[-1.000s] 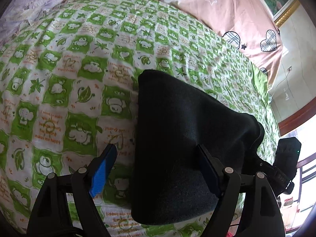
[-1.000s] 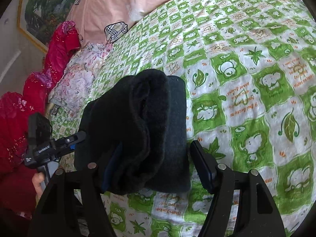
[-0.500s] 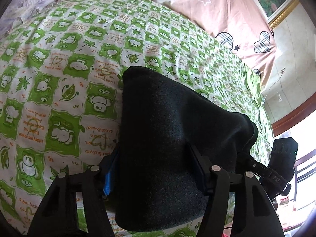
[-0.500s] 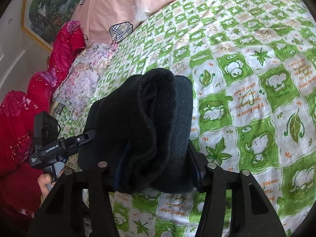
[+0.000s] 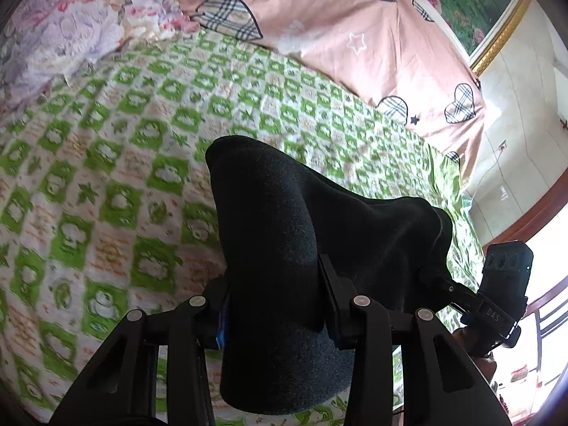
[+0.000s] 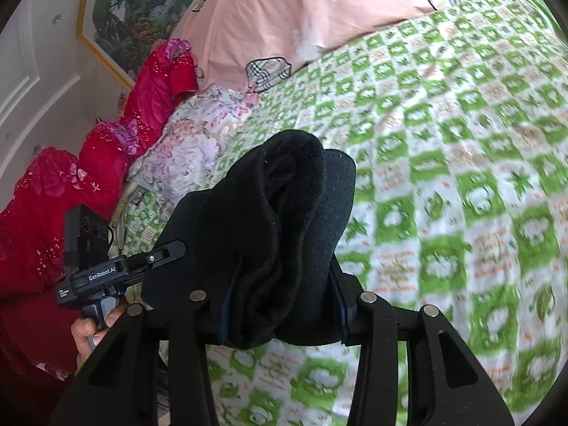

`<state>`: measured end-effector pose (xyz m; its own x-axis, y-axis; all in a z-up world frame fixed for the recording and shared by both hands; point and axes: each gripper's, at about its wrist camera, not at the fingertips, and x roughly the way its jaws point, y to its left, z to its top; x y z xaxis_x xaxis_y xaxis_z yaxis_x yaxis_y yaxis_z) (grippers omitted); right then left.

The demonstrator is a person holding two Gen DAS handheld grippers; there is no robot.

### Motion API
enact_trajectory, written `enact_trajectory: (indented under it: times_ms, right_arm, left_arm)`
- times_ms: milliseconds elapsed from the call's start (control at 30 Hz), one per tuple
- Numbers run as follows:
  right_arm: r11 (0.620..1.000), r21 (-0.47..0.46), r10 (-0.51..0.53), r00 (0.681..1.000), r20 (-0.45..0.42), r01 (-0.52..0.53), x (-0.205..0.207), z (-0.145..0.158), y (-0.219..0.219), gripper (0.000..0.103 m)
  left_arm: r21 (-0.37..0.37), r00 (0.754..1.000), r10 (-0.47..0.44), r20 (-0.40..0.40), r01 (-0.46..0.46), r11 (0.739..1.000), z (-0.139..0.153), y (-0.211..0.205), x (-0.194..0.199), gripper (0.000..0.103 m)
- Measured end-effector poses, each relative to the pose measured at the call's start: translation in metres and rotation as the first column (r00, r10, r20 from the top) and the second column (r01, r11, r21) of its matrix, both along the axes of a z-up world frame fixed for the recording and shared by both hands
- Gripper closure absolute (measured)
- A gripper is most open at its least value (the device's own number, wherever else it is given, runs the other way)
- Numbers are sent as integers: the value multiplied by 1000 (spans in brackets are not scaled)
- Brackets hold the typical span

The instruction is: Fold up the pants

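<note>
i have the folded dark pants (image 5: 284, 248) pinched from both ends, and they are coming up off the green-checked bed cover (image 5: 106, 177). my left gripper (image 5: 273, 305) is closing on one end of the bundle, its pads pressed into the thick cloth on either side. my right gripper (image 6: 284, 305) is closing on the other end, where the rolled layers of the pants (image 6: 277, 230) bulge up between the fingers. the far edge of the bundle looks clear of the bed, though i cannot tell whether the underside hanging below my grippers still touches it.

i judge the folding itself is mostly done and this is the carry or the last fold-over. the next move calls for both grippers travelling together at the same height, so the stack does not twist or slide open, then a level set-down on the cover, short of the pink quilt (image 5: 355, 53) at the head.
</note>
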<state>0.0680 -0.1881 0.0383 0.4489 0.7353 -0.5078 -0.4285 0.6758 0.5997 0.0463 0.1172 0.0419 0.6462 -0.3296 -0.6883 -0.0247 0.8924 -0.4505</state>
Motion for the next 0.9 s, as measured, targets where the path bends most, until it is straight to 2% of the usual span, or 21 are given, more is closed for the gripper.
enact_trajectory:
  times_ms: [433, 667, 900]
  right_arm:
    - [999, 10, 38, 999, 14, -38, 46, 10, 37, 58]
    - [998, -1, 57, 998, 7, -57, 67, 8, 50, 58]
    - [996, -23, 83, 997, -11, -83, 86, 2, 65, 58]
  left_arm:
    - [88, 997, 76, 23, -78, 993, 21, 33, 34, 62]
    - [110, 994, 108, 20, -110, 988, 20, 41, 49, 62]
    - [165, 989, 151, 2, -149, 975, 15, 43, 59, 62]
